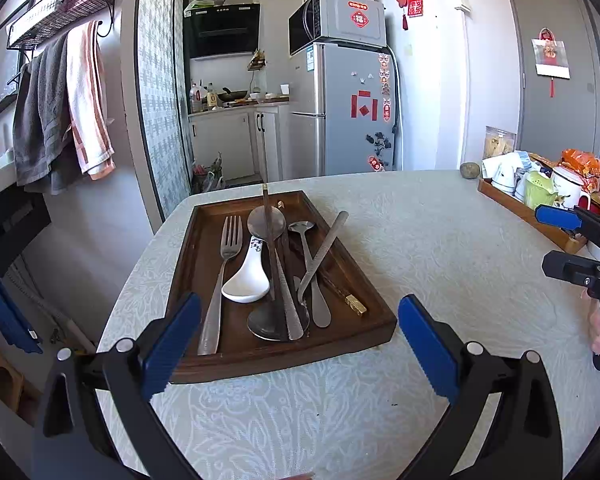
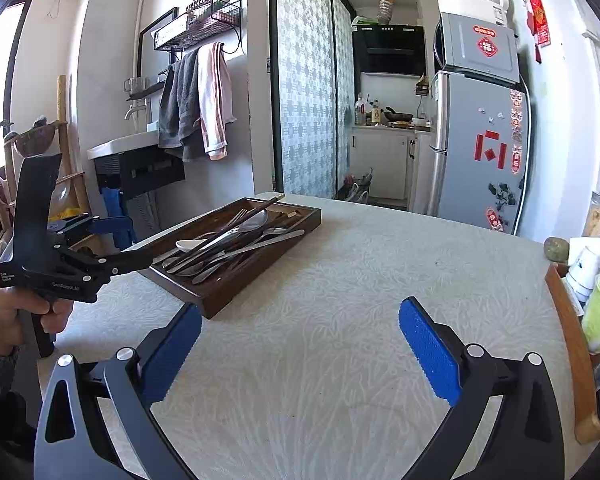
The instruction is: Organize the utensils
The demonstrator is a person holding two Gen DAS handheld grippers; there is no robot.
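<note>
A dark wooden tray lies on the table and holds a loose pile of utensils. In it are a steel fork, a white ceramic spoon, several metal spoons, a steel knife and dark chopsticks. My left gripper stands open just short of the tray's near edge, with nothing between its blue pads. My right gripper is open over bare tablecloth, to the right of the tray. The right wrist view also shows the left gripper beside the tray, held by a hand.
A second wooden tray with cups and snack packets stands at the table's right edge, with a stone behind it. The patterned tablecloth stretches between the two trays. A fridge stands beyond the table, and towels hang on the left.
</note>
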